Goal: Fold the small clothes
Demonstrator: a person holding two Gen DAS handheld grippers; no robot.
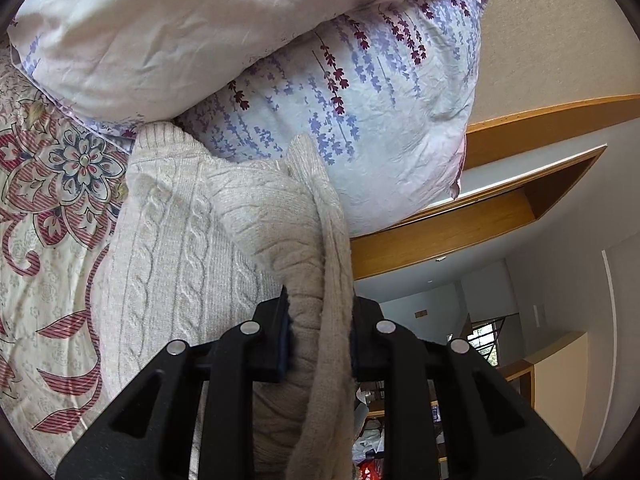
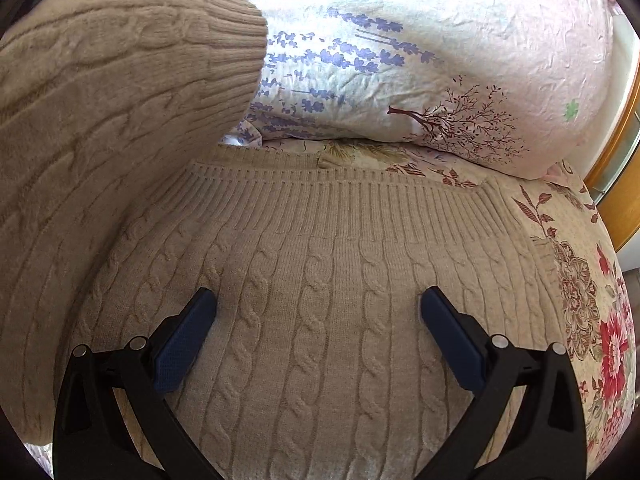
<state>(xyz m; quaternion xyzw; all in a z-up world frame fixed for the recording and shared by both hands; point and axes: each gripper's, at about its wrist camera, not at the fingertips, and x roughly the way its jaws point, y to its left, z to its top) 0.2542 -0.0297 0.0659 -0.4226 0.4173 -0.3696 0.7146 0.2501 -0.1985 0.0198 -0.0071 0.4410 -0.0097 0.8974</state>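
A beige cable-knit sweater [image 2: 320, 320] lies on a flowered bedspread [image 2: 580, 280], its ribbed hem toward the pillows. My left gripper [image 1: 320, 332] is shut on a bunched fold of the sweater [image 1: 304, 264] and holds it raised off the bed. That raised part [image 2: 112, 92] hangs over the left side in the right wrist view, ribbed edge at the top right. My right gripper [image 2: 318, 308] is open, its blue-padded fingertips [image 2: 204, 300] resting on the flat part of the sweater.
Two pillows with a lavender print [image 1: 360, 120] [image 2: 420, 60] are stacked at the head of the bed just beyond the sweater. A wooden headboard frame [image 1: 500, 208] and a room with clutter lie to the right of the left wrist view. Bedspread [image 1: 48, 240] stretches out on the left.
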